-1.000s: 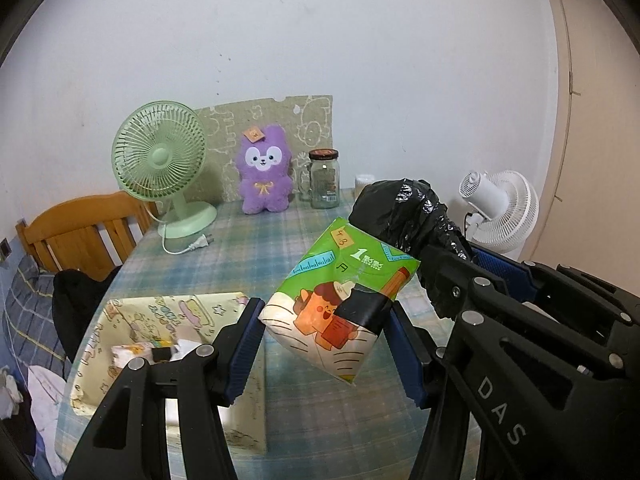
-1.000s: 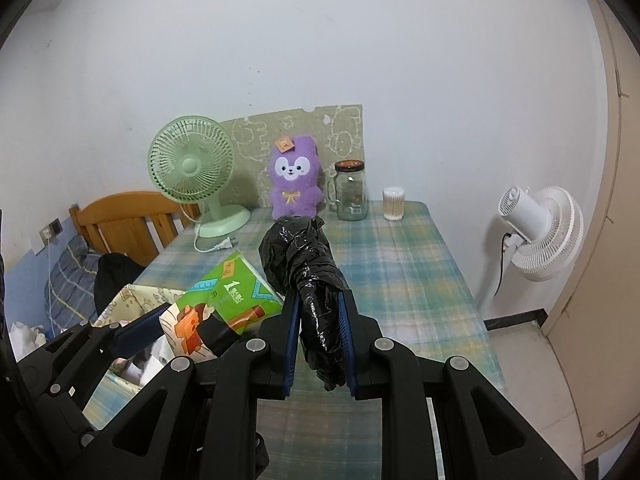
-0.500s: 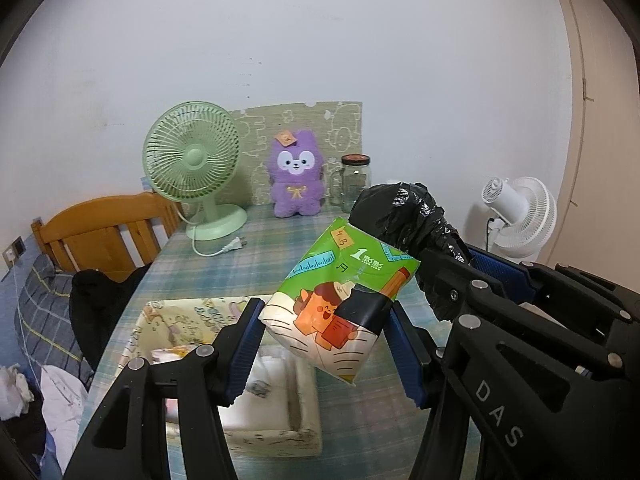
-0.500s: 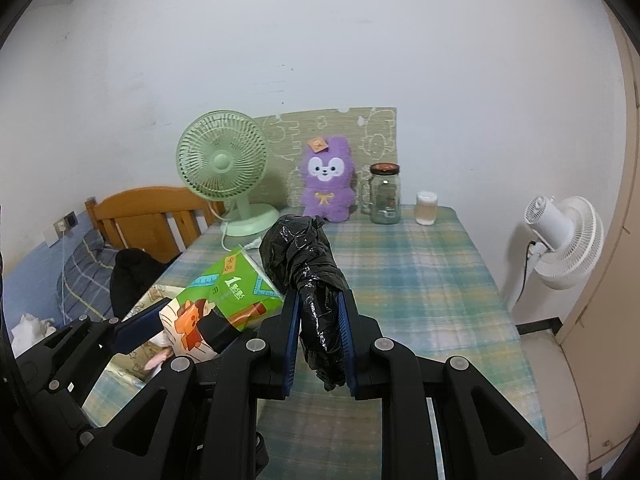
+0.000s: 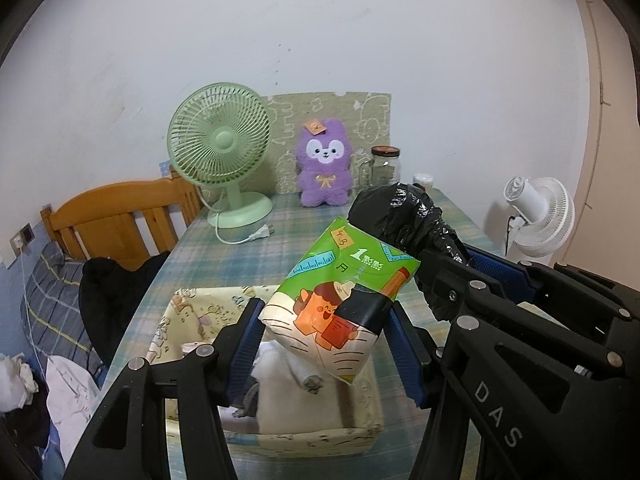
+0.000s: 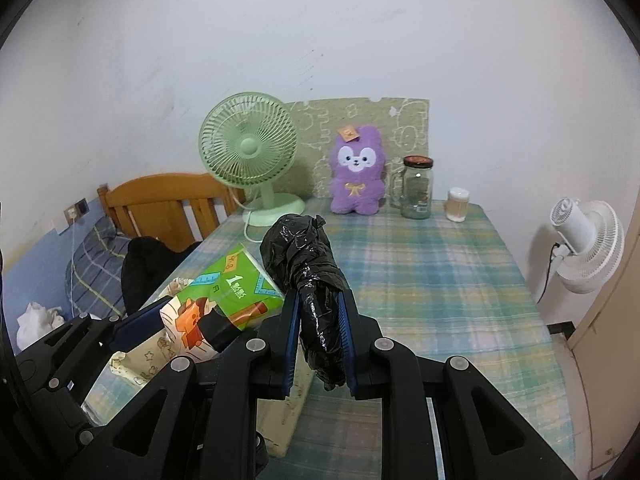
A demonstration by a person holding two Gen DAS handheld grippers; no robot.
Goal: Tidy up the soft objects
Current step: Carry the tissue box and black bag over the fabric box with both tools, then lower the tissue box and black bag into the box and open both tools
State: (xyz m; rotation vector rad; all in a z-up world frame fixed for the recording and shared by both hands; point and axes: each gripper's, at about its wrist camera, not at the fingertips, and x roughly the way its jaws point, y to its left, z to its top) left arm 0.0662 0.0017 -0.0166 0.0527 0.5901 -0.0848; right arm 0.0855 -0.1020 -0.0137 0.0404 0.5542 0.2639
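We hold a tool in each hand. Our left tool [image 5: 324, 344] is grasping a green tissue pack [image 5: 340, 308] with a cartoon on it. The blue pads [image 5: 248, 344] press its two sides, and the pack hangs in the air over a cloth box [image 5: 192, 304] on the worktop [image 6: 432, 264]. The pack and the tool cover much of the box, so we can only make out some white soft things [image 5: 296, 396] inside and cannot tell what they are.

Our right tool [image 6: 320, 340] is clenched on a black plastic bag [image 6: 308, 264]. The bag is scrunched into a lump that sticks up above the pads, and a bit hangs down below them. We cannot see what is inside it. In the left view the bag hides part of the right tool.

At the far end of the worktop stand a green fan [image 6: 250, 152], a purple plush toy [image 6: 356, 172], a glass jar [image 6: 416, 188] and a small white cup [image 6: 458, 204]. In the left view the bag hides most of the cup.

A white fan [image 6: 584, 244] stands beside the worktop on the right. A wooden bed frame [image 5: 116, 220] and dark clothes [image 5: 116, 292] are on the left, partly cut off by the edge.
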